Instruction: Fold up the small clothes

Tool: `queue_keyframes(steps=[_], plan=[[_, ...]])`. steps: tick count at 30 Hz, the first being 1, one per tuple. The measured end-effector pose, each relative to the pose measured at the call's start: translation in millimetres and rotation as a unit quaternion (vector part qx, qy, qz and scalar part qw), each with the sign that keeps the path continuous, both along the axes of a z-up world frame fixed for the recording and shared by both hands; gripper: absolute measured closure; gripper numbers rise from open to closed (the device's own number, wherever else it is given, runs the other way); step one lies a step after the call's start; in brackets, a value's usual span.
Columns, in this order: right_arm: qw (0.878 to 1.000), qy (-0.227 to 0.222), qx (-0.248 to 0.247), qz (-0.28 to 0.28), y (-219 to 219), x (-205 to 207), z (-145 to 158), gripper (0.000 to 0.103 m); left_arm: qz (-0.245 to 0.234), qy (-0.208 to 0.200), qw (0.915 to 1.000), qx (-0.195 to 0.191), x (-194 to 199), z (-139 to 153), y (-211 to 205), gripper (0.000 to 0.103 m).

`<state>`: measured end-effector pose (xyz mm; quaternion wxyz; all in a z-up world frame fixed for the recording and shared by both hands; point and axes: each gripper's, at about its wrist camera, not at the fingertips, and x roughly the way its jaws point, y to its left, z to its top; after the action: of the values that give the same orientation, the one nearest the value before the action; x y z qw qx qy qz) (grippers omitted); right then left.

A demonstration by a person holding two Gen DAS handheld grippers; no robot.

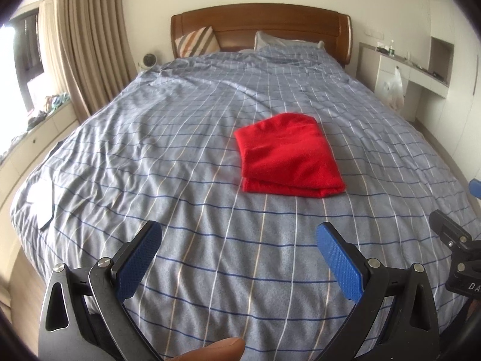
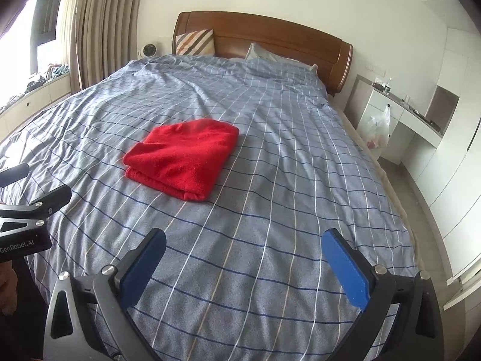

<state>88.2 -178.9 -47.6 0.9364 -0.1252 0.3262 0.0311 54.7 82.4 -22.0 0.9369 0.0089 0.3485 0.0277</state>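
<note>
A red garment [image 1: 288, 156] lies folded into a flat rectangle on the blue checked bedspread [image 1: 180, 150], about mid-bed. It also shows in the right wrist view [image 2: 183, 156]. My left gripper [image 1: 239, 234] is open and empty, held above the bed's near end, well short of the garment. My right gripper [image 2: 245, 243] is open and empty too, near the bed's foot, with the garment ahead and to its left. Part of the right gripper [image 1: 457, 249] shows at the right edge of the left wrist view. Part of the left gripper [image 2: 27, 219] shows at the left edge of the right wrist view.
A wooden headboard [image 1: 258, 27] with a striped pillow [image 1: 198, 42] stands at the far end. Beige curtains [image 1: 90, 39] and a window ledge with clutter [image 1: 39, 114] are on the left. A white desk [image 2: 399, 120] with a plastic bag [image 2: 378, 129] stands on the right.
</note>
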Motion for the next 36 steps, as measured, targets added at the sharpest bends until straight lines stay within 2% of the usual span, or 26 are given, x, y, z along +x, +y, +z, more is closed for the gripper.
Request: queue_keyframes(steps=[2,7,11,21,24,27,31,36], plan=[[1.0,0.002,0.005,0.004,1.2,-1.8,0.6,0.001,0.008,0.0,1.0,-0.001,-1.4,2.6,1.0,0.0],[0.999,0.016,0.037,0.01,-2.3,-5.8,2.2,0.001,0.038,0.0,0.999,0.025,-4.5,11.3,-1.5,0.0],[0.997,0.022,0.066,0.012,-10.0,-13.0,5.0,0.001,0.013,0.002,0.9999,-0.004,-12.9,17.2,-0.7,0.0],[0.996,0.034,0.084,0.007,-16.0,-33.3,13.1,0.001,0.009,-0.009,0.9999,-0.007,-27.4,29.3,7.1,0.0],[0.994,0.038,0.097,0.012,-17.5,-38.0,16.3,0.001,0.0,-0.013,0.9997,-0.02,-35.1,34.5,10.0,0.0],[0.996,0.034,0.084,0.008,-15.4,-41.8,18.6,0.001,-0.004,-0.012,0.9995,-0.029,-41.3,38.3,9.1,0.0],[0.997,0.028,0.077,0.011,-10.5,-43.9,21.4,0.001,-0.006,-0.028,0.9996,-0.005,-48.0,41.7,2.3,0.0],[0.997,0.027,0.076,0.02,-3.8,-46.8,22.9,0.001,-0.003,-0.026,0.9995,0.015,-51.4,43.6,-2.1,0.0]])
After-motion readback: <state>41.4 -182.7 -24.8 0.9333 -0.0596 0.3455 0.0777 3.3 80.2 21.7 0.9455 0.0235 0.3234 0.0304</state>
